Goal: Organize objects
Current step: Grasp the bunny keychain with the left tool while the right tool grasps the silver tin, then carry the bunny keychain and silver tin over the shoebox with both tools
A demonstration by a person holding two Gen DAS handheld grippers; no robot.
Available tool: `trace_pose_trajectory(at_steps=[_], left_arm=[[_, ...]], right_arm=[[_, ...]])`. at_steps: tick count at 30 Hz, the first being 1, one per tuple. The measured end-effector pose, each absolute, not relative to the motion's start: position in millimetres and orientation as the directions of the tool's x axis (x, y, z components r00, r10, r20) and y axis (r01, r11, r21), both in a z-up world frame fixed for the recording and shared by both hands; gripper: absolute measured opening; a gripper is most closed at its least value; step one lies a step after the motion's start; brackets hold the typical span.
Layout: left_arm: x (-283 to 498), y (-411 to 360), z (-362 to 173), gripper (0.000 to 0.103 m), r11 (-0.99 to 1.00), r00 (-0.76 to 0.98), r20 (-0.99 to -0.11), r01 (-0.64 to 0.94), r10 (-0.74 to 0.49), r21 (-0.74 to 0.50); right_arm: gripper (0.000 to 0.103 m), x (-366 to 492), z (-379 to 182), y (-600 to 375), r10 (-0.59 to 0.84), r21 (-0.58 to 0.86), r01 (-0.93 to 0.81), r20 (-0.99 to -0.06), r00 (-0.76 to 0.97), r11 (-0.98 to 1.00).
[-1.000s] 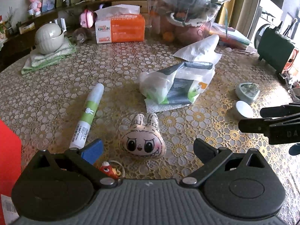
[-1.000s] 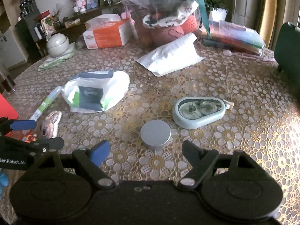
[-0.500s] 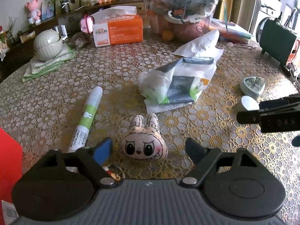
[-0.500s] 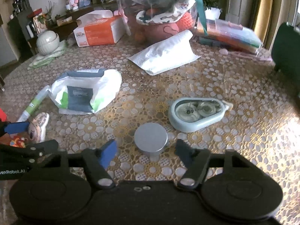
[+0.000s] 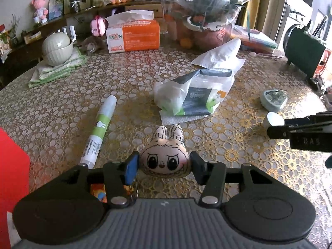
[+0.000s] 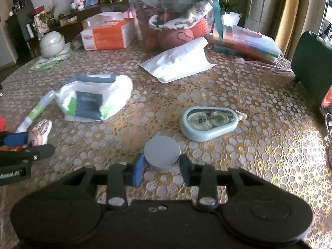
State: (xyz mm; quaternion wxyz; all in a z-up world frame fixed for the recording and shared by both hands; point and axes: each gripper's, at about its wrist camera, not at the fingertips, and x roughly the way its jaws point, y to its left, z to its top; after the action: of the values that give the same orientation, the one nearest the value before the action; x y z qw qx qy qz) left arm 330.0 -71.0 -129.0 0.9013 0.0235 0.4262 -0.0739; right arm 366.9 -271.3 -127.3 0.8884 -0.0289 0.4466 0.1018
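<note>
Bunny toy [image 5: 165,157], low on the surface [image 5: 62,108]: left claw [image 5: 164,167] closing around it for pickup. Round tin [image 6: 162,153], beside tape dispenser [image 6: 209,122]: right claw [image 6: 161,169] closing, pads at its sides.

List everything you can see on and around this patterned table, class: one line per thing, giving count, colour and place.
Bunny-face plush charm: one, cream, near edge, between left gripper's pads.
Round metal tin: one, grey, between right gripper's pads.
Teardrop correction-tape dispenser: one, pale green, beyond the tin.
Tube with rabbit label: one, white and green, left of the charm.
Plastic bag of packets: one, white, table centre.
Crumpled paper sheet: one, white, behind the bag.
Tissue box: one, orange and white, far edge.
Stacked ribbed bowls: two, pale grey-green, far left on folded cloth.
Left gripper: one, black, jaws closing on the charm.
Right gripper: one, black, jaws closing on the tin.
</note>
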Motion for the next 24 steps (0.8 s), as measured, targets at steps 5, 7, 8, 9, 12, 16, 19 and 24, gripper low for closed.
trace_pose_trajectory(at_steps=[5, 7, 8, 9, 12, 16, 19, 24], left_arm=[[312.7, -69.1, -115.6, 0.052, 0.989, 0.622, -0.775, 0.147, -0.118, -0.032], [303.7, -67.5, -108.3, 0.052, 0.989, 0.622, -0.774, 0.143, -0.118, -0.036], [298.0, -66.3, -103.9, 0.052, 0.989, 0.624, -0.772, 0.142, -0.121, -0.040], [293.6, -65.0, -100.1, 0.052, 0.989, 0.626, -0.770, 0.141, -0.122, -0.043], [276.5, -59.3, -85.9, 0.052, 0.990, 0.636, -0.761, 0.132, -0.127, -0.055], [250.3, -49.3, -67.3, 0.052, 0.991, 0.650, -0.750, 0.121, -0.123, -0.058], [228.1, -38.0, -53.6, 0.052, 0.991, 0.661, -0.740, 0.114, -0.125, -0.066], [196.7, -15.6, -33.1, 0.052, 0.993, 0.677, -0.727, 0.091, -0.118, -0.076]], right_arm=[[0.036, 339.4, -107.3, -263.8, 0.184, 0.048, -0.241, -0.792, 0.582, 0.969], [0.036, 325.5, -95.5, -258.1, 0.203, 0.056, -0.260, -0.786, 0.584, 0.964], [0.036, 320.0, -90.6, -255.9, 0.213, 0.061, -0.267, -0.782, 0.586, 0.962], [0.036, 313.2, -84.6, -252.3, 0.222, 0.065, -0.276, -0.778, 0.588, 0.959], [0.036, 292.5, -66.6, -239.9, 0.244, 0.070, -0.299, -0.763, 0.599, 0.952], [0.036, 265.8, -44.3, -224.0, 0.284, 0.086, -0.332, -0.737, 0.614, 0.939], [0.036, 245.4, -29.9, -209.3, 0.317, 0.086, -0.375, -0.723, 0.614, 0.923], [0.036, 215.6, -9.5, -180.8, 0.365, 0.083, -0.440, -0.703, 0.610, 0.894]])
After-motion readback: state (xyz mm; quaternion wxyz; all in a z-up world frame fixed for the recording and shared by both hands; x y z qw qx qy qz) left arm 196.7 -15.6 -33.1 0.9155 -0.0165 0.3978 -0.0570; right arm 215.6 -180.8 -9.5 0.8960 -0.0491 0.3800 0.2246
